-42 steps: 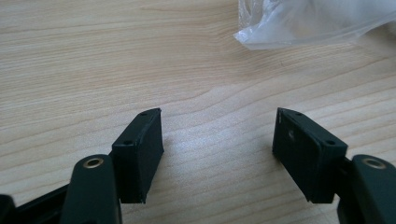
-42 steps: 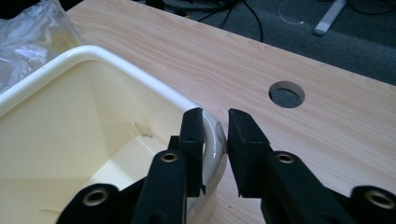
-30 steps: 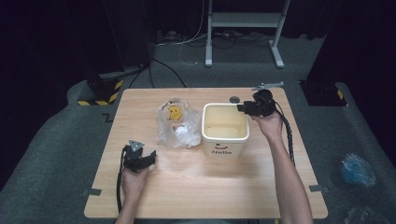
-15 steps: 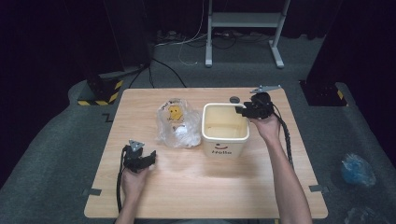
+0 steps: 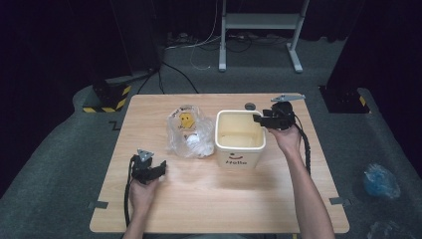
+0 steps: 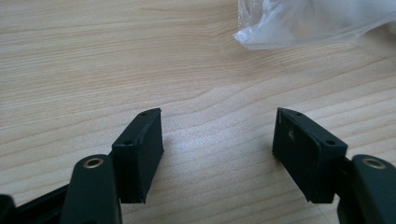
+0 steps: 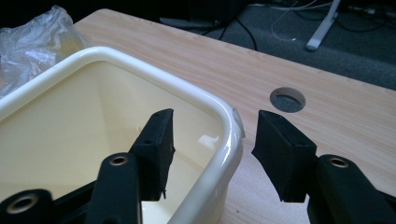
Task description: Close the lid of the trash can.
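At the right of the high view, our right tongs [image 5: 260, 119] straddle the far-right corner of the cream tub [image 5: 240, 158] at mid-desk. In the left gripper view, the left tongs [image 6: 217, 156] gape empty over the desk [image 6: 93, 70]. In the right gripper view, the jaws have just been opening, pads off the rim between them: we judge the tub released.

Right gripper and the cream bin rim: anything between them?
Nothing visible. The right gripper straddles the corner of the cream bin, one jaw inside the wall, one outside. Its jaws have just been opening and stand clear of the rim. The plastic bag lies on the bin's far side.
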Tool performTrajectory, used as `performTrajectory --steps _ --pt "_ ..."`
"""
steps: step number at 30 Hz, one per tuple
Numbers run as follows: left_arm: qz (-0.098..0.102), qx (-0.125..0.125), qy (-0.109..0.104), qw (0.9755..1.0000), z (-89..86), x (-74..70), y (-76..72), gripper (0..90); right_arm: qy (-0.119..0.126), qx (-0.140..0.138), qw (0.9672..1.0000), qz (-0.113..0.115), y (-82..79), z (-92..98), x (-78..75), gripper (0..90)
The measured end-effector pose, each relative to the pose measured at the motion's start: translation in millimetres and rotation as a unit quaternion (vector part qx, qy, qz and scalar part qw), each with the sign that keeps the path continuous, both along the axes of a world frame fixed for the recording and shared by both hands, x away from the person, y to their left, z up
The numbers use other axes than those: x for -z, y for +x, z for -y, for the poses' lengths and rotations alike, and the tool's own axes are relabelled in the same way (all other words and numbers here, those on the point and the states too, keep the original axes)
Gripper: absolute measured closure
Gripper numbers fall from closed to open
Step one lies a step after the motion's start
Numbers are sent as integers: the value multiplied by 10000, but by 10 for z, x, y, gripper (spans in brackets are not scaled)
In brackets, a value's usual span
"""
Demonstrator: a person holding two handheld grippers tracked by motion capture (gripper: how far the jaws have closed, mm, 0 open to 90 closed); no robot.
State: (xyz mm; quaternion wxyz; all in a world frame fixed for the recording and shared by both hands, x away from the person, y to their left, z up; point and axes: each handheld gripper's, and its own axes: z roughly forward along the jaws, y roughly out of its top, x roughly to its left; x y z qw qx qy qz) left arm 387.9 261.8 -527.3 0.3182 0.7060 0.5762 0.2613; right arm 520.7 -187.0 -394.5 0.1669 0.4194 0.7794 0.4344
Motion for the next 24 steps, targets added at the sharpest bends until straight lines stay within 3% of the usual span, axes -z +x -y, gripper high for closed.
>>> performTrajectory --steps 10,24 --pt "0 1 1 10000 0 0 0 332 12 14 9998 191 -121 13 -87 468" --pt "3 0 1 10000 0 1 0 333 131 74 9995 267 -235 81 -108 467"
